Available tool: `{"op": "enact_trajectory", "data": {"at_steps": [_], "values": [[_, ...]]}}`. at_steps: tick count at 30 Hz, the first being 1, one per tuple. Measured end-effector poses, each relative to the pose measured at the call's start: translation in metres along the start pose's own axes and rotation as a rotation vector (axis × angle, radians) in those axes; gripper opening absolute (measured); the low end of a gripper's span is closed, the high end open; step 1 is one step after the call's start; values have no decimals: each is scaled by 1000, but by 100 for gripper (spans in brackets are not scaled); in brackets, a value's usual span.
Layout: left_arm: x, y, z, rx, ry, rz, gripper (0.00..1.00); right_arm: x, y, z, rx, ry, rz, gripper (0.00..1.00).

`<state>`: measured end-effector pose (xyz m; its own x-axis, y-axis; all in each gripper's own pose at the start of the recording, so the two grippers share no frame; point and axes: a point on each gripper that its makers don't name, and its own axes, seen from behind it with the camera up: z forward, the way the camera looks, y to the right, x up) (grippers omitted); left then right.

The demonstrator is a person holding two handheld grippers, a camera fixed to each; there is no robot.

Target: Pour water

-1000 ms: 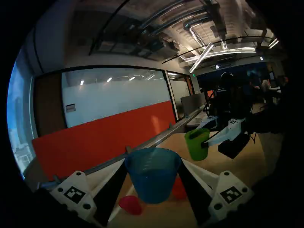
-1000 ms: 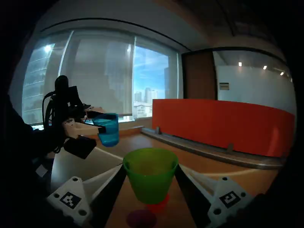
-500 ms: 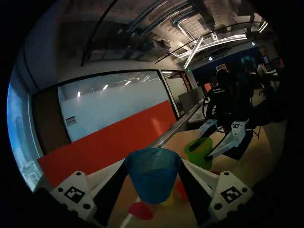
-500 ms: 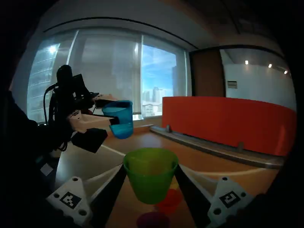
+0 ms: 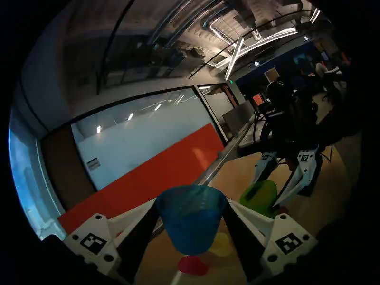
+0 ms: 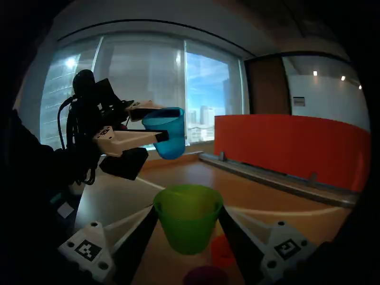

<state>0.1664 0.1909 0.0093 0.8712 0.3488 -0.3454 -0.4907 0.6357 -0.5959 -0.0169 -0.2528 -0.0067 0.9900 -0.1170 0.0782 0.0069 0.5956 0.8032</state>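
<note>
My left gripper (image 5: 192,223) is shut on a translucent blue cup (image 5: 191,224), held upright above the wooden table. In the right gripper view that blue cup (image 6: 166,131) hangs high at the left, with the left gripper (image 6: 159,126) and a dark sleeve behind it. A green cup (image 6: 188,223) sits upright in my right gripper (image 6: 188,224), which is shut on it. The left gripper view shows this green cup (image 5: 260,197) tilted, lower and to the right of the blue one, in the right gripper (image 5: 273,187).
A wooden table (image 6: 266,190) lies below, backed by an orange partition (image 6: 294,142) and a metal rail (image 6: 280,178). Small red (image 5: 192,265), yellow (image 5: 221,244), orange (image 6: 221,250) and purple (image 6: 205,275) cups rest on the table. Large windows (image 6: 142,85) stand behind.
The blue cup has risen and come nearer to the green cup in the right gripper view. In the left gripper view the green cup has dropped lower and tilted.
</note>
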Motion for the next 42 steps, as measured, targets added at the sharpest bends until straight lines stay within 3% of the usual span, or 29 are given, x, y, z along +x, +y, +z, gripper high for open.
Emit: {"op": "enact_trajectory", "data": {"at_steps": [15,42], "values": [[11,0,7,5,-6,112,87,-2,-19,11,59,2,-1,90],[34,4,2,16,1,325,88,4,-38,19,111,16,-16,90]]}}
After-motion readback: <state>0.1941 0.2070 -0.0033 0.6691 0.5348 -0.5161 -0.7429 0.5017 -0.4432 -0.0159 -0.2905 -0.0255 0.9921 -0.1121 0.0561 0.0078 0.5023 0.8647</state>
